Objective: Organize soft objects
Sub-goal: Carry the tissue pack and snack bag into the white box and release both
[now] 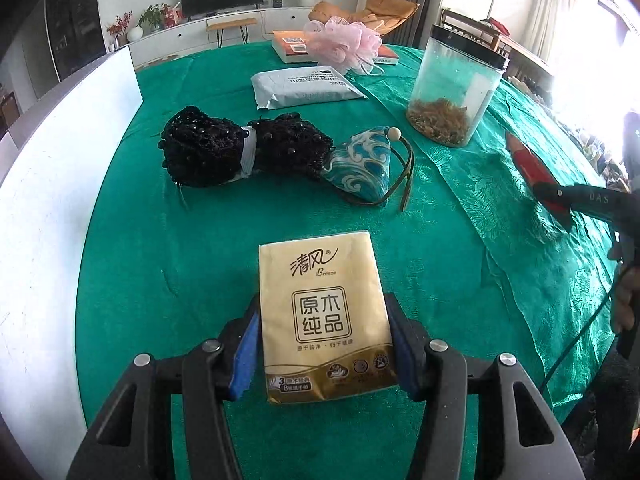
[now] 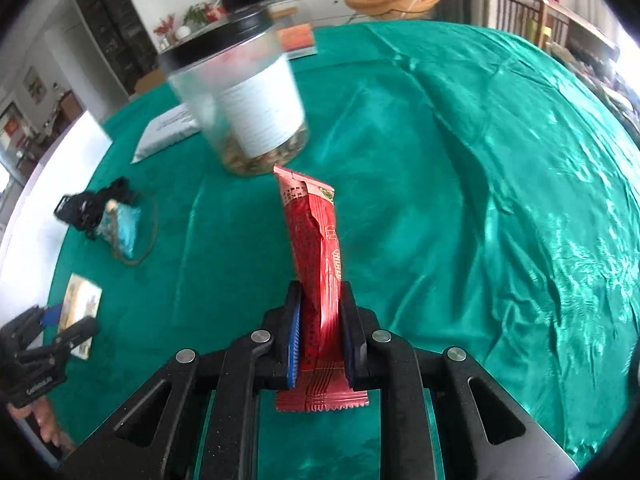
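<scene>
My left gripper (image 1: 325, 316) is shut on a yellow tissue pack (image 1: 322, 312), its blue pads pressing both long sides just above the green cloth. My right gripper (image 2: 320, 308) is shut on a red snack packet (image 2: 314, 256) that sticks up past the fingers; that packet (image 1: 534, 168) and gripper also show at the right edge of the left wrist view. Beyond the tissue pack lie a black beaded bundle (image 1: 236, 148) and a blue wave-patterned pouch (image 1: 360, 170), touching each other. Farther back are a white soft pack (image 1: 304, 86) and a pink mesh puff (image 1: 344, 42).
A clear jar with a black lid (image 1: 454, 88) holding dried bits stands at the right of the green tablecloth (image 1: 160, 240). A book (image 1: 288, 46) lies under the puff at the far edge. A white board (image 1: 60, 184) borders the table's left side.
</scene>
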Motion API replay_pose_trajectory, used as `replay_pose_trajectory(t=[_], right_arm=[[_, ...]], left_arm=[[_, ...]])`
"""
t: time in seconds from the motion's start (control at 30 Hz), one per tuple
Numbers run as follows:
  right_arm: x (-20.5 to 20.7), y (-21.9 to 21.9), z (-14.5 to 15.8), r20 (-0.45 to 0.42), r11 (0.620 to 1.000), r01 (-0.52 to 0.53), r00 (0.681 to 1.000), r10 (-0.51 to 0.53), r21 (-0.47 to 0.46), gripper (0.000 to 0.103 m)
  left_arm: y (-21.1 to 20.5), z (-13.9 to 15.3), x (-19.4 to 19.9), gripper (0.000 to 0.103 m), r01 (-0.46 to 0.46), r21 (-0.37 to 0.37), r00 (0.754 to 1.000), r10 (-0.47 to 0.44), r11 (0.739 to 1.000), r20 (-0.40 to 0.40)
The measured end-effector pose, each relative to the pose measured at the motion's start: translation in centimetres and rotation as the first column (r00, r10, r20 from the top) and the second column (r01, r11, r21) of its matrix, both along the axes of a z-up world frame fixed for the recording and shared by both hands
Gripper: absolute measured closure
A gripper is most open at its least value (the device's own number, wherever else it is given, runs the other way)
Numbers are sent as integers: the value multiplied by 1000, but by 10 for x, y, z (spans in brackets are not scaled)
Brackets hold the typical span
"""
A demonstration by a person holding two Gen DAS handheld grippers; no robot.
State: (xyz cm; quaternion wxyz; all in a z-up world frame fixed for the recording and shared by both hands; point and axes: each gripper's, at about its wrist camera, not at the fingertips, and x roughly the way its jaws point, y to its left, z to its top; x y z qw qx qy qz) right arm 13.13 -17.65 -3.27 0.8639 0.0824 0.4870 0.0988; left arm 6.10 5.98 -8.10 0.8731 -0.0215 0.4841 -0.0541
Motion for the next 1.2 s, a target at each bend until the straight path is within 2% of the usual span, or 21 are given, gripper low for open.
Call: replay_pose_trajectory(t=[0.13, 0.27, 0.3, 0.4, 0.5, 0.67, 0.83, 1.0, 1.07, 1.2], right_arm=[[36, -22, 5, 21, 991, 105, 994, -107, 77, 85], [69, -9, 14, 77, 994, 93, 992, -98, 61, 85], [78, -4, 13, 63, 996, 81, 995, -83, 39, 85], [98, 3, -4, -58, 998, 62, 996, -63, -3, 85], [96, -3, 9, -17, 997, 75, 997, -75, 30, 86], [81, -8, 63, 106, 995, 61, 992, -69, 73, 86], [66, 16, 115, 193, 998, -10, 981, -1, 60, 86], [43, 62, 144, 227, 990, -114, 969, 94, 80, 86], [33, 82, 151, 229, 983, -153, 965, 126, 104, 86], [9, 140, 164, 215, 948, -259, 952, 218, 184, 86]], left_arm=[[6, 7, -5, 48, -10, 3, 1000, 10, 1000, 13], [8, 4, -5, 48, -11, 12, 1000, 11, 1000, 6], [8, 2, -4, 48, -12, 14, 1000, 12, 1000, 0], [11, 1, -2, 48, -18, 7, 1000, 18, 1000, -6], [13, 9, -2, 48, -24, 15, 1000, 24, 1000, 13], [15, 32, 1, 48, -55, 45, 997, 52, 998, 55], [20, 54, -2, 48, -80, 74, 992, 72, 994, 99], [28, 77, -11, 48, -100, 100, 985, 85, 990, 148], [37, 87, -16, 48, -106, 71, 983, 94, 992, 160], [79, 111, -34, 48, -150, -47, 972, 156, 988, 175]])
